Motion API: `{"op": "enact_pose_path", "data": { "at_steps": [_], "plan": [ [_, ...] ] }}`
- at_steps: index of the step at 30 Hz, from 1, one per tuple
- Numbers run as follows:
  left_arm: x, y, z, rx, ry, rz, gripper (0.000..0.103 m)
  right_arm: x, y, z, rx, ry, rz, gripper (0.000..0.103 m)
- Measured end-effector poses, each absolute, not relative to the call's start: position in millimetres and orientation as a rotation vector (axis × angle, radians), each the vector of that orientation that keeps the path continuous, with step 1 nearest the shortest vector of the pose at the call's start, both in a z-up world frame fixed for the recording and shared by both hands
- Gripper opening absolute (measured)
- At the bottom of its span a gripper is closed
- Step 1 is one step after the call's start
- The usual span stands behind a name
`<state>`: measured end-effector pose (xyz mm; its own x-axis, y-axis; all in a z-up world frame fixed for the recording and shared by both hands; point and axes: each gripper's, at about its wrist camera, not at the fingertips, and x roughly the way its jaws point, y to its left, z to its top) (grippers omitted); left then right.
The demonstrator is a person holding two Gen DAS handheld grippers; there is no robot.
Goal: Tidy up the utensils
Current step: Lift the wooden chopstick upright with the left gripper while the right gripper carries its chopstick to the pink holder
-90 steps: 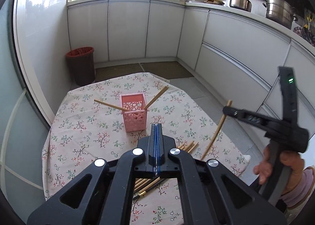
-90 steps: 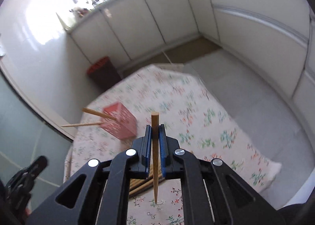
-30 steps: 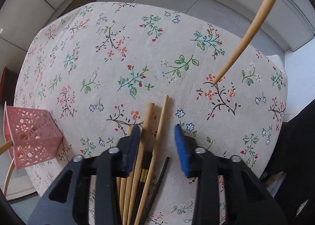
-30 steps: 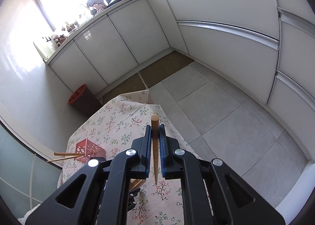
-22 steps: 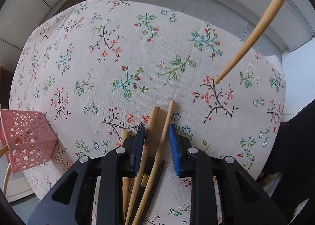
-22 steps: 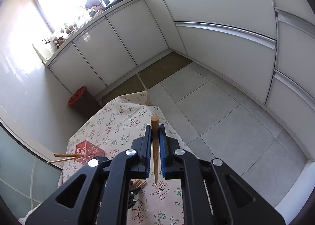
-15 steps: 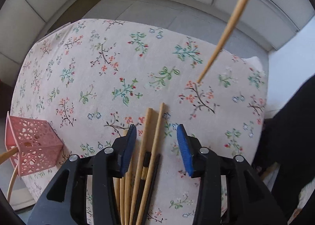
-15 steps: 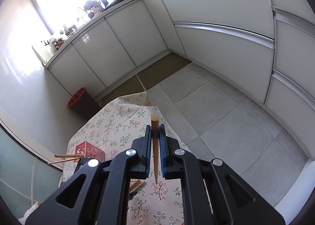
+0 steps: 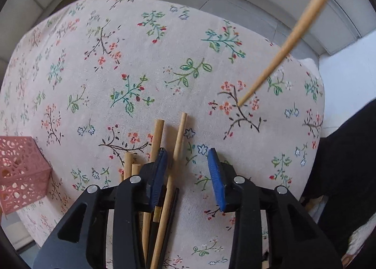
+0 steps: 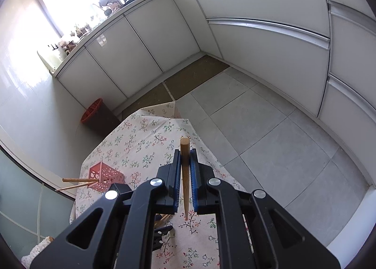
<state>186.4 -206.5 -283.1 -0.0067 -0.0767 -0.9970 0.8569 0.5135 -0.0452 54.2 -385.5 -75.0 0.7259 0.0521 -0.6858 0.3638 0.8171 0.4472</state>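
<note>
1. In the left wrist view, the left gripper (image 9: 188, 170) pointed straight down over a round table covered by a pale floral tablecloth (image 9: 131, 57). Its blue-padded jaws stood partly apart and were closing.
2. A light wooden chopstick (image 9: 177, 151) lay on the cloth between the jaws, close against the left pad; the right pad stood clear of it, so nothing was gripped.
3. A bundle of wooden and dark chopsticks (image 9: 152, 198) lay just left of that chopstick, running under the left jaw toward the bottom of the frame.
4. A pink perforated plastic holder (image 9: 18, 172) sat at the left edge of that frame, well apart from the bundle.
5. In the right wrist view, the right gripper (image 10: 185, 175) was clamped narrowly on a single brown wooden chopstick (image 10: 185, 165), held upright, thick end up, at frame centre.
6. That chopstick's thin tip hung over the cloth at the upper right of the left wrist view.
7. The holder, at lower left in the right wrist view, carried two chopsticks (image 10: 77, 183) poking out leftward.
</note>
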Motion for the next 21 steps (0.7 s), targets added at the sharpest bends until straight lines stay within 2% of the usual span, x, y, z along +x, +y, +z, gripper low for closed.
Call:
{"op": "enact_pose_path", "data": {
  "at_steps": [2, 5, 8, 11, 16, 21],
  "plan": [
    [197.2, -208.8, -285.7, 0.761, 1.390, -0.813, 0.018, 54.3, -384.8, -76.2, 0.605, 0.752, -0.182, 0.008],
    [200.4, -210.3, -284.8, 0.765, 1.350, -0.764, 0.008, 54.7, -382.2, -75.1, 0.598, 0.755, -0.179, 0.008],
    [193.5, -200.9, -281.1, 0.711, 1.259, -0.699, 0.006, 55.7, -374.5, -72.9, 0.603, 0.765, -0.156, 0.008],
    [191.5, -173.2, -254.8, 0.580, 1.184, -0.683, 0.004, 55.5, -358.0, -63.2, 0.569, 0.761, -0.120, 0.008],
    [168.8, -107.2, -168.3, 0.450, 0.977, -0.626, 0.004, 57.0, -325.8, -36.5, 0.518, 0.732, -0.043, 0.008],
    [116.0, -61.4, -109.6, 0.358, 0.829, -0.529, 0.004, 56.4, -288.0, -1.5, 0.461, 0.698, 0.050, 0.008]
  ]
}}
